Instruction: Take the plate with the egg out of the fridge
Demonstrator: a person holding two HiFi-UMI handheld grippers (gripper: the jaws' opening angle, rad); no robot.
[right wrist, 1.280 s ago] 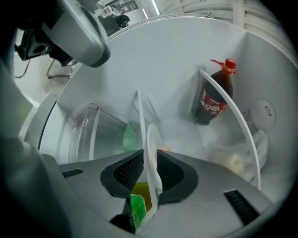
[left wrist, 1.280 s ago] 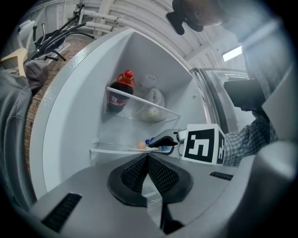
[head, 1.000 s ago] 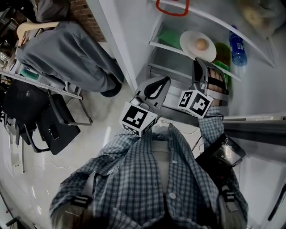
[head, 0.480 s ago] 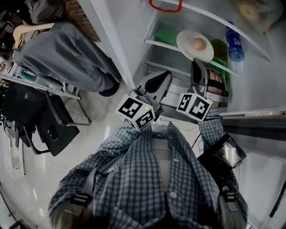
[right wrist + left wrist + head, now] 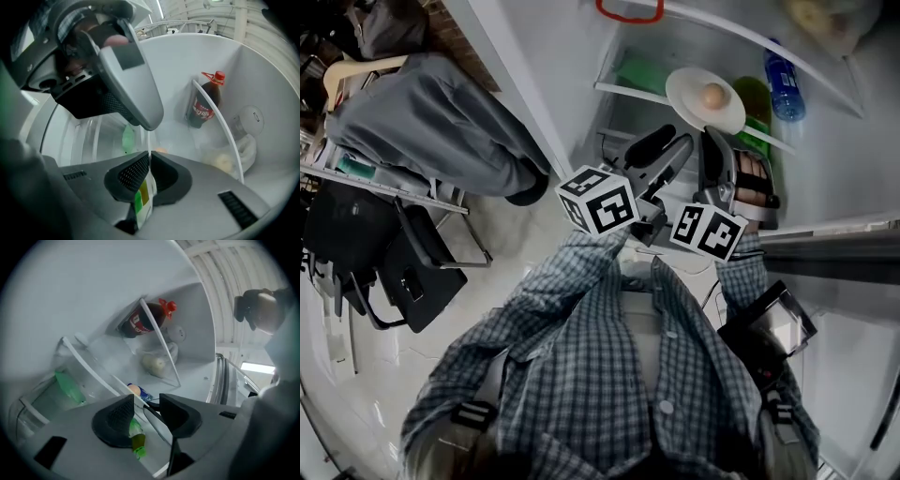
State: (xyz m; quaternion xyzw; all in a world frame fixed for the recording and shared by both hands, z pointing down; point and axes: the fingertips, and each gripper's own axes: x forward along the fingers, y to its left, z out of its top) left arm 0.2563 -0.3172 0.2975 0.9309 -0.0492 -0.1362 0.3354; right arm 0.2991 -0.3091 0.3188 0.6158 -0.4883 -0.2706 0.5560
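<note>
The plate [image 5: 686, 92] is inside the fridge, in the upper right of the head view, at the front edge of a shelf [image 5: 623, 91]. The egg [image 5: 712, 95] lies on it, a little right of its middle. Your right gripper [image 5: 711, 136] has the plate by its near rim. In the right gripper view the jaws are almost together, pinched on the thin white edge. Your left gripper [image 5: 671, 144] is just left of the right one, below the plate's lower left rim. Its jaws are opening and already stand wide. In the left gripper view the plate's edge runs through the gap and neither pad presses on it. A green bottle [image 5: 759, 98] stands just beside the plate on its right, and a blue bottle [image 5: 781, 75] is above that. At the right of the right gripper view, a cola bottle [image 5: 204, 105] with a red cap stands behind a curved rail.
</note>
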